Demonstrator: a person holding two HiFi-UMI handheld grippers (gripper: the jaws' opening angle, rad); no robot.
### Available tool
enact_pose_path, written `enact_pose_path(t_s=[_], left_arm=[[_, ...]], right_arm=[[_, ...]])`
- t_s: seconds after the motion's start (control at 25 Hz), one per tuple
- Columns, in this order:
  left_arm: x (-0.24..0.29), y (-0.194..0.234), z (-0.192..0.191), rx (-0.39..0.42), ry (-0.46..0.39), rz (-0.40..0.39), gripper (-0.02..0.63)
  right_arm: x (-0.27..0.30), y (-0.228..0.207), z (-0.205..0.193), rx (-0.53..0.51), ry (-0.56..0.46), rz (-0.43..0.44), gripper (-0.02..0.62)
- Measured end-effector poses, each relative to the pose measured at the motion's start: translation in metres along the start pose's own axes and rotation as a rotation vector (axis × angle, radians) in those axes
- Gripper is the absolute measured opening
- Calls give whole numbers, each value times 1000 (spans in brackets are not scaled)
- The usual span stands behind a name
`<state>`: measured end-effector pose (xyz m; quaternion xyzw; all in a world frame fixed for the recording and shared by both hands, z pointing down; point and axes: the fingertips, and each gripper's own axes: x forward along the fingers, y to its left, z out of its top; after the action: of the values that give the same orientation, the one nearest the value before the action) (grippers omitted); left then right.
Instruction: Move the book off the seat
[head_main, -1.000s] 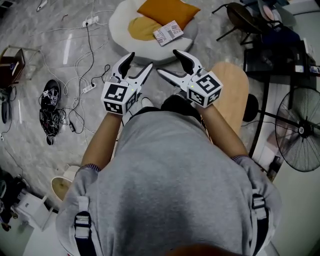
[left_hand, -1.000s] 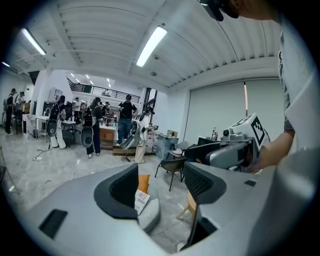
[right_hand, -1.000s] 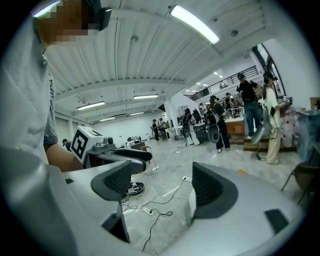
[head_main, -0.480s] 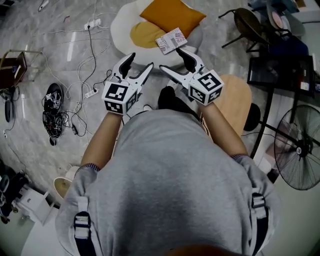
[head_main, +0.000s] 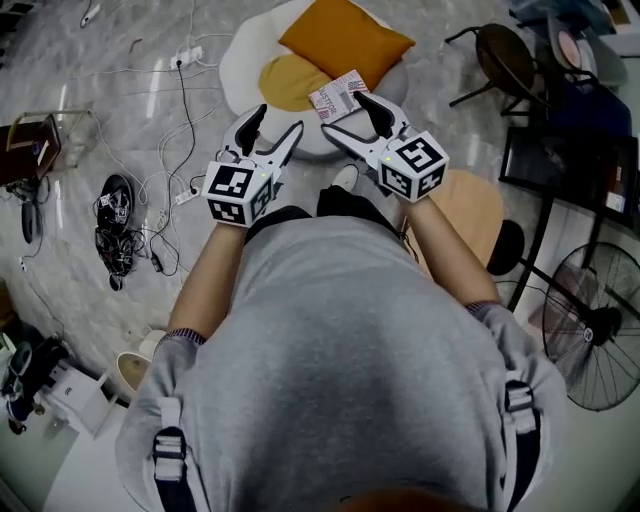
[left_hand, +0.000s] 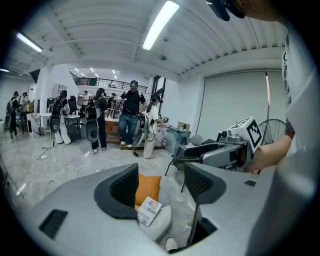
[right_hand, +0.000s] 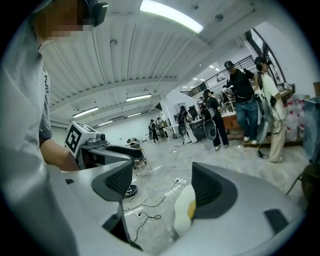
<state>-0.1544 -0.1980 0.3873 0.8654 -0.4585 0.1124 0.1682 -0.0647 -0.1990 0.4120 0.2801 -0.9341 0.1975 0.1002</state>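
Observation:
A small book with a red-and-white patterned cover (head_main: 338, 95) lies on the round white floor seat (head_main: 240, 52), beside an orange cushion (head_main: 345, 38) and a yellow patch. In the left gripper view the book (left_hand: 148, 210) shows between the jaws, far below. My left gripper (head_main: 273, 127) is open and empty, held above the floor just short of the seat. My right gripper (head_main: 347, 114) is open too, its fingertips close to the book's near edge in the head view. The right gripper view shows only the seat's edge (right_hand: 181, 212).
Cables and a power strip (head_main: 185, 52) trail over the marble floor at left. A black chair (head_main: 500, 50), a dark table (head_main: 575, 150) and a standing fan (head_main: 600, 325) are at right. A round wooden stool (head_main: 465, 210) stands by my right side. Several people stand far off.
I have stepped nearer the seat: seat and book have slid down the head view toward the grippers. Both grippers stay open, and the right one now reaches the book's edge.

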Motion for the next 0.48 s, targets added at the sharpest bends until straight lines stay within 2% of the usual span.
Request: enact_pose_path(t_s=[0.32, 0.48], left_arm=[[41, 13, 6, 10, 40, -5, 302], [61, 27, 13, 19, 51, -49, 299]], right_arm=[[5, -47, 0, 45, 6, -36, 383], [15, -64, 5, 70, -8, -81, 382]])
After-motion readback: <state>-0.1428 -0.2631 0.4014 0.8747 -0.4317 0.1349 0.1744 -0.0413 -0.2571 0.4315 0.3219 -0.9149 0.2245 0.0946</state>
